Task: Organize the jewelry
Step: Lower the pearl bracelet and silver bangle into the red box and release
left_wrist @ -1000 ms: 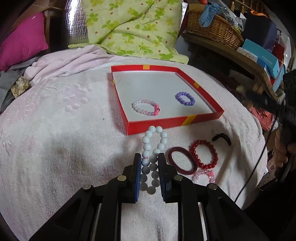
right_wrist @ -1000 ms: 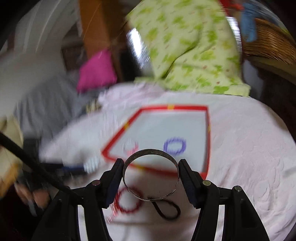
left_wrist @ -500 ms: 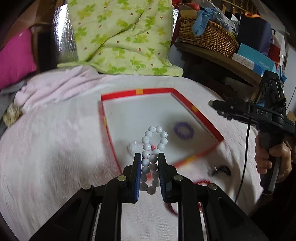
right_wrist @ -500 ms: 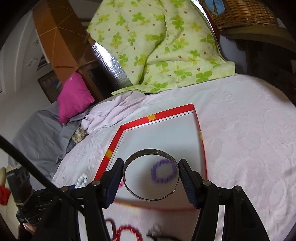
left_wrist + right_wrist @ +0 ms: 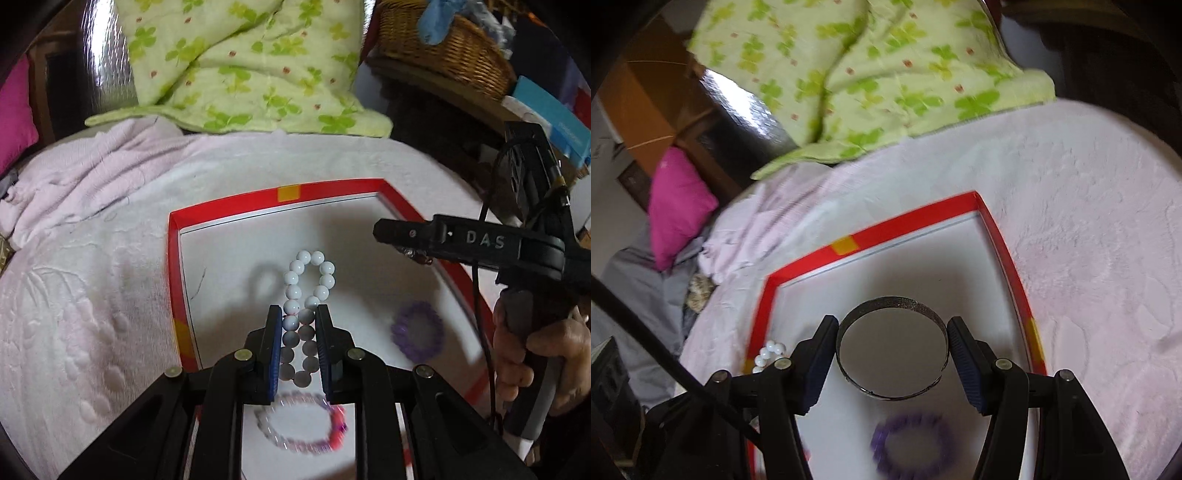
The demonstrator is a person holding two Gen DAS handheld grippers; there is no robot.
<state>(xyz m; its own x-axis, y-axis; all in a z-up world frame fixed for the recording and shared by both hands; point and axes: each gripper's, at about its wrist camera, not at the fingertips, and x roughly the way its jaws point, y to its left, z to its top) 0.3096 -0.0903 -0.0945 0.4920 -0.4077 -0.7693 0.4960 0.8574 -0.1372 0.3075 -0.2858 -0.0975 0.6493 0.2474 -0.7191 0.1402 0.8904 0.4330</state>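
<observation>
We count four pieces of jewelry. The white bracelet (image 5: 306,302) is pinched in the narrow jaws of the left gripper (image 5: 298,347), above the tray (image 5: 236,205). The silver bangle (image 5: 892,347) is clamped in the wider jaws of the right gripper (image 5: 893,354), also over the one tray. In it lie two bracelets: purple bracelet (image 5: 417,336) and pink bracelet (image 5: 303,424). The tray sits on a pink blanket (image 5: 92,295).

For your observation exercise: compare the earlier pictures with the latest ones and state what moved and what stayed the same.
Both grippers travelled from the pink blanket to above the red-rimmed white tray. The left gripper stays clamped on the white bead bracelet, the right gripper on the silver metal bangle. The purple bead bracelet and pink one lie unmoved.
</observation>
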